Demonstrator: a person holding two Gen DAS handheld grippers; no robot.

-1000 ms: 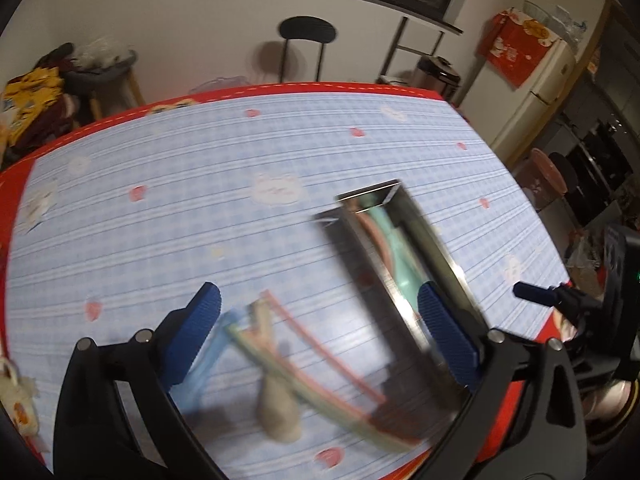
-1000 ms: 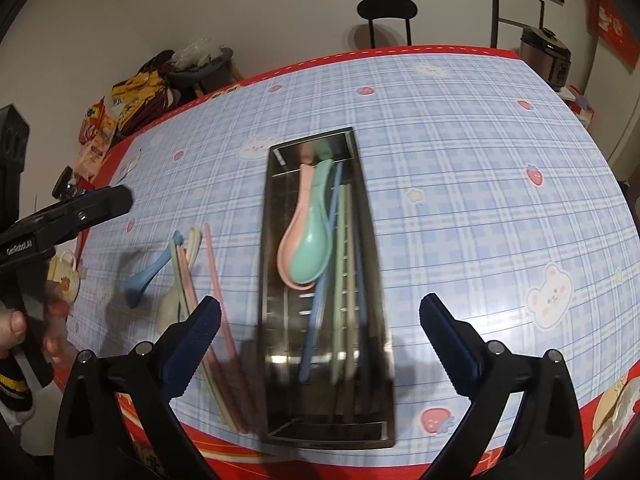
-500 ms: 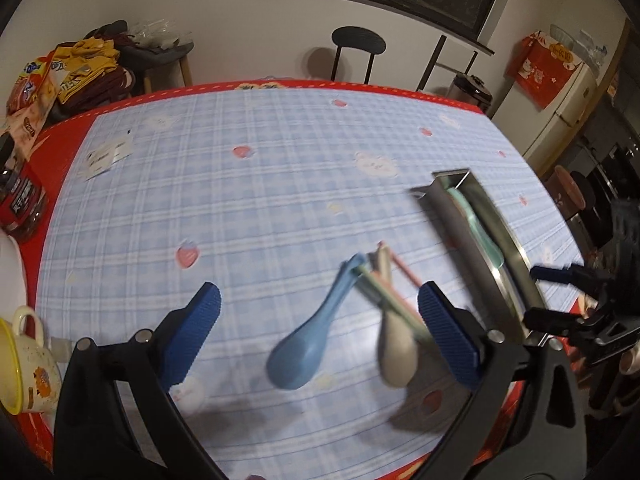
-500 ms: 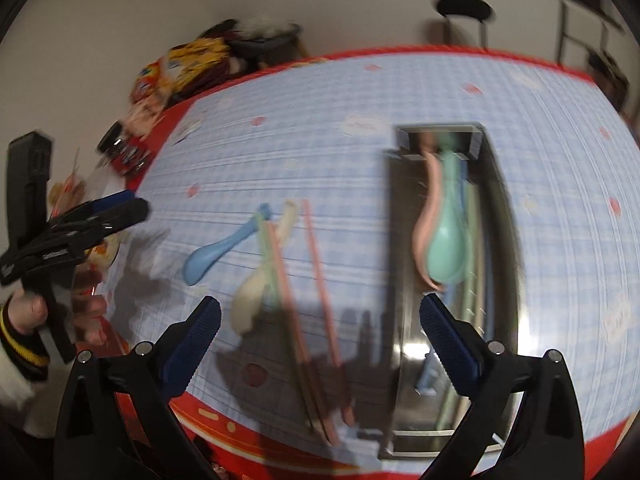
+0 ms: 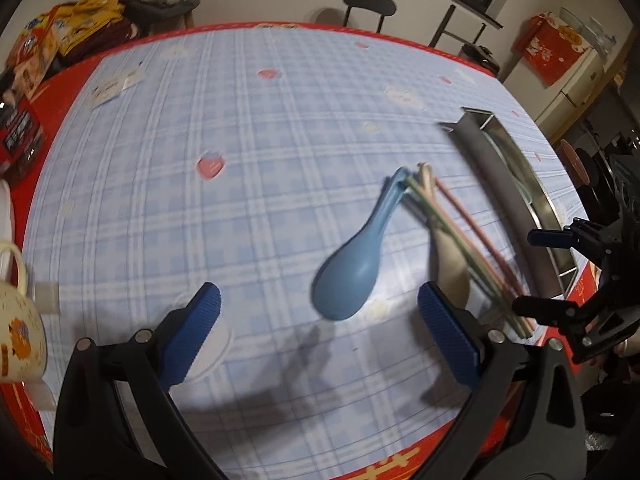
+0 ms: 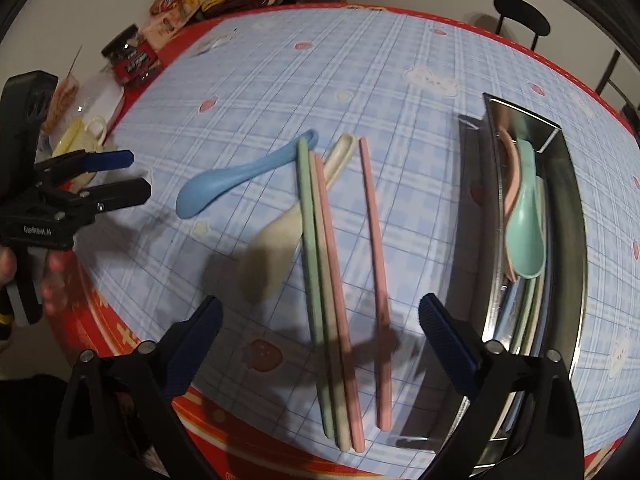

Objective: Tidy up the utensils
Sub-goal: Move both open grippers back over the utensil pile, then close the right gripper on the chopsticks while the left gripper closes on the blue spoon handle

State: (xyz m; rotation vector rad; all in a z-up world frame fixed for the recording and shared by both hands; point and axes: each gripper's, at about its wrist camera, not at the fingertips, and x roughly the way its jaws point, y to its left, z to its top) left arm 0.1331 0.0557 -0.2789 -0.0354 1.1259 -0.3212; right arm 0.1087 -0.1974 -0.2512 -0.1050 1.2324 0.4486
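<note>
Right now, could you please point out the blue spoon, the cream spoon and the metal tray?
blue spoon [image 6: 192, 200]: right wrist view, on its bowl.
cream spoon [image 6: 266, 264]: right wrist view, on its bowl.
metal tray [image 6: 472, 240]: right wrist view, on its near side wall.

Table [image 6: 400, 80] with blue plaid cloth carries a blue spoon [image 6: 236, 176], cream spoon [image 6: 280, 240], loose chopsticks [image 6: 332, 280], steel tray [image 6: 560, 200] and mug [image 5: 20, 320].
</note>
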